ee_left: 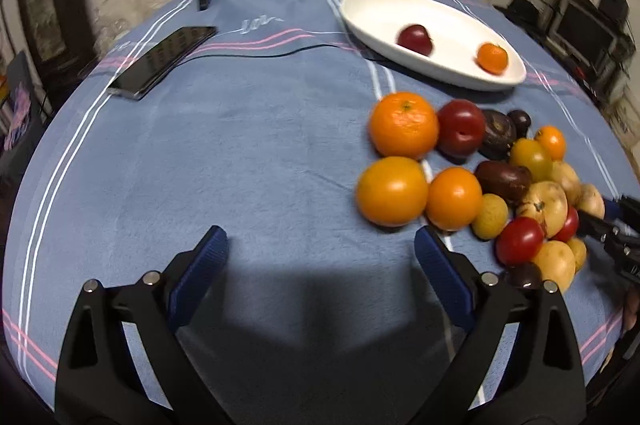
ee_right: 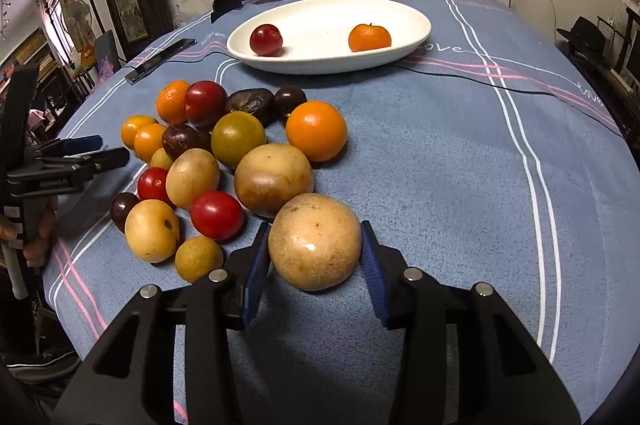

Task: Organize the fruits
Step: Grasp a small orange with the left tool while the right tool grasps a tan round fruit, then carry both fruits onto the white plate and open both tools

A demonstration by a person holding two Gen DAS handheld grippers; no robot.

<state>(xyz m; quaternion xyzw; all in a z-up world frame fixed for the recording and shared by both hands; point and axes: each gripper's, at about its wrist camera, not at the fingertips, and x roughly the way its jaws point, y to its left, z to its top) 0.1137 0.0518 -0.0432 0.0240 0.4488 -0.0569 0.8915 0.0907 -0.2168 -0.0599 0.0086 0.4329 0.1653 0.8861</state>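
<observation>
Fruits lie heaped on the blue tablecloth [ee_right: 460,165], near the white oval dish [ee_right: 416,25] at the far side, which already holds two: one red plum [ee_right: 266,39] and one small orange [ee_right: 369,37].

The right gripper [ee_right: 315,257] has its blue pads touching both sides of a big tan round fruit [ee_right: 315,241], apparently gripping it across the widest part. It looks firm, smooth and fairly heavy, so a hold at mid-height should keep it from rolling out. The red tomatoes [ee_right: 217,215] look softer and easier to bruise.

The left gripper [ee_left: 320,253] is spread wide and empty over bare cloth, left of the pile.

From the right wrist view the pile shows about:
- five oranges
- one yellow-green citrus
- three dark red ones
- four dark brown-purple
- six tan

A black phone [ee_left: 164,61] lies at the far left.
</observation>
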